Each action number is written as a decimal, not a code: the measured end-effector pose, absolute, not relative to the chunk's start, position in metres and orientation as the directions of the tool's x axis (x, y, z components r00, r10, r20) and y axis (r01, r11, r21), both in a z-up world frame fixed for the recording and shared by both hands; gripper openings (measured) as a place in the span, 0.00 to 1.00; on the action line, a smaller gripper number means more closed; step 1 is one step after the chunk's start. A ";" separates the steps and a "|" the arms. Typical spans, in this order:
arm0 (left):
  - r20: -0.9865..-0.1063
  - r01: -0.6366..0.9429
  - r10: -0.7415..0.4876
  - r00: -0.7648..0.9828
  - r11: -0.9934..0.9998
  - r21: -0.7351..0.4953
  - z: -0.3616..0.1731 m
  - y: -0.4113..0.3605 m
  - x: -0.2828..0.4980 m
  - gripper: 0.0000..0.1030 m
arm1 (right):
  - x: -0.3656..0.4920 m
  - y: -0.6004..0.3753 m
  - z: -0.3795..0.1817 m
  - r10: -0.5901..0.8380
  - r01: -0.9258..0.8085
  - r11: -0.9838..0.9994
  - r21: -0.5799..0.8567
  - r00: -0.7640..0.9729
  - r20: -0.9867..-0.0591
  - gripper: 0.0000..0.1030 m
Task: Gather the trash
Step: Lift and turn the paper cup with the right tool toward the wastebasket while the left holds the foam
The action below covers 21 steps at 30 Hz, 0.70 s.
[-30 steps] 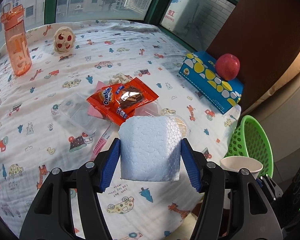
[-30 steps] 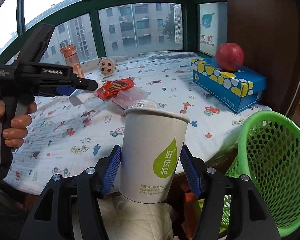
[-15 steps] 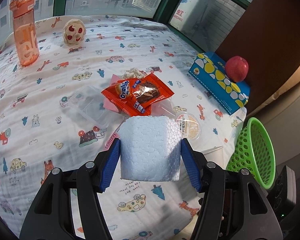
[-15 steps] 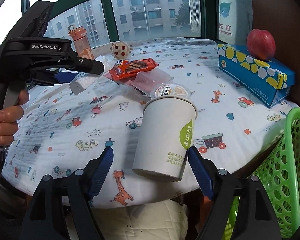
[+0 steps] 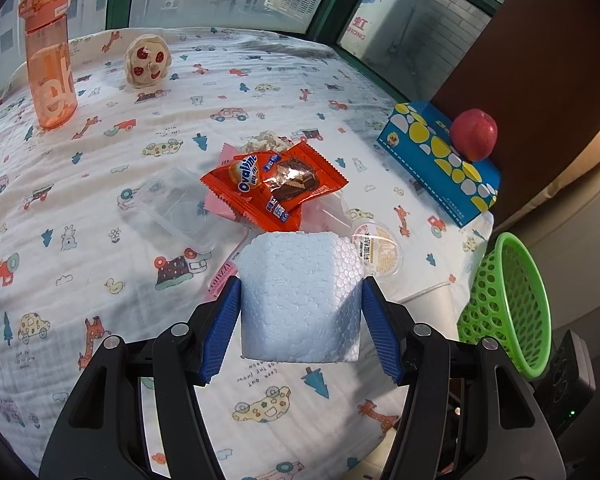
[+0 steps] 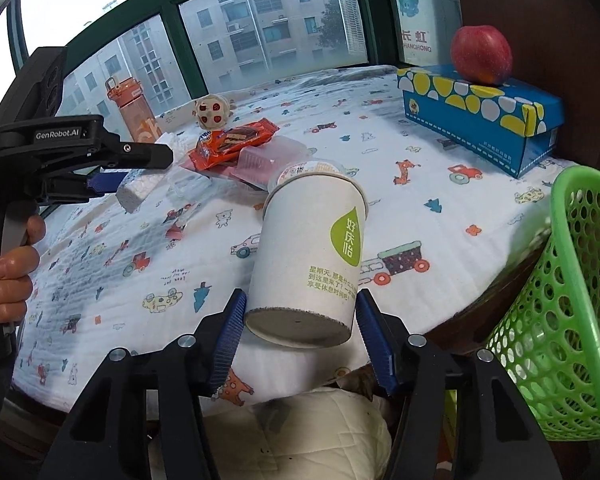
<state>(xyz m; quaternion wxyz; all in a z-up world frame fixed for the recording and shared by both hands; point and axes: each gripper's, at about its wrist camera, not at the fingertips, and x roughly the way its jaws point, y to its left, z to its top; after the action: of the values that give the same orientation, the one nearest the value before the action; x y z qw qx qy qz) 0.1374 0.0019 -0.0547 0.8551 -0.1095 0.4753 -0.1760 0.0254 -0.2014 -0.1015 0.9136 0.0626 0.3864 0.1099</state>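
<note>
Right gripper [image 6: 300, 320] pinches paper cup [image 6: 312, 256] near its base, tilted, beside green basket [image 6: 560, 280] for dumping. Left gripper [image 5: 300, 312] clamps foam block [image 5: 298, 296] above table; 2 items held, wrapper [image 5: 272, 188] etc. left.

The left wrist camera is looking down along its fingers from above the near table edge, close over the patterned tablecloth [image 5: 100, 184], with the green basket [image 5: 504, 304] at four o'clock. The right wrist camera is sitting lower, facing across the same table; both are sharing the orange wrapper [image 6: 236, 142], blue box [image 6: 480, 116] and basket.
</note>
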 end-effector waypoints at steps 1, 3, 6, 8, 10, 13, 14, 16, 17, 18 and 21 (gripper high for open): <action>-0.774 0.196 -0.405 0.487 0.914 -0.355 -0.054 0.002 0.138 0.58 | 0.025 -0.203 -0.096 0.246 -0.155 0.969 0.194 0.684 -0.687 0.53; -0.772 0.197 -0.407 0.489 0.913 -0.357 -0.053 0.002 0.137 0.58 | 0.027 -0.204 -0.085 0.232 -0.158 0.973 0.170 0.689 -0.687 0.53; -0.769 0.200 -0.412 0.488 0.911 -0.361 -0.053 0.002 0.136 0.58 | 0.035 -0.209 -0.074 0.219 -0.159 0.976 0.151 0.692 -0.688 0.52; -0.769 0.200 -0.415 0.486 0.909 -0.365 -0.053 0.002 0.136 0.58 | 0.043 -0.213 -0.071 0.229 -0.161 0.973 0.163 0.677 -0.699 0.52; -0.769 0.201 -0.417 0.485 0.909 -0.366 -0.053 0.003 0.135 0.58 | 0.051 -0.219 -0.067 0.248 -0.160 0.969 0.189 0.662 -0.708 0.52; -0.768 0.197 -0.418 0.486 0.908 -0.370 -0.053 0.004 0.136 0.58 | 0.062 -0.227 -0.061 0.278 -0.152 0.959 0.237 0.645 -0.712 0.52; -0.768 0.197 -0.418 0.486 0.908 -0.370 -0.053 0.005 0.136 0.58 | 0.064 -0.230 -0.059 0.287 -0.150 0.956 0.251 0.641 -0.712 0.52; -0.767 0.198 -0.418 0.487 0.908 -0.369 -0.052 0.005 0.136 0.58 | 0.069 -0.235 -0.054 0.301 -0.146 0.951 0.271 0.633 -0.713 0.52; -0.767 0.198 -0.419 0.487 0.908 -0.370 -0.052 0.005 0.136 0.58 | 0.070 -0.239 -0.053 0.300 -0.138 0.951 0.278 0.636 -0.711 0.52; -0.767 0.197 -0.419 0.485 0.907 -0.371 -0.053 0.005 0.136 0.58 | 0.072 -0.242 -0.052 0.309 -0.133 0.947 0.294 0.634 -0.709 0.52; -0.768 0.203 -0.421 0.482 0.907 -0.370 -0.053 0.002 0.136 0.58 | 0.074 -0.253 -0.049 0.348 -0.113 0.925 0.362 0.630 -0.694 0.52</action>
<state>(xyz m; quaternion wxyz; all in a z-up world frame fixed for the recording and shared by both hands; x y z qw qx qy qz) 0.1363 0.0024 -0.0528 0.8530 -0.1149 0.4751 -0.1830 0.0744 -0.2529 -0.0494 0.8914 0.1436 0.4100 0.1293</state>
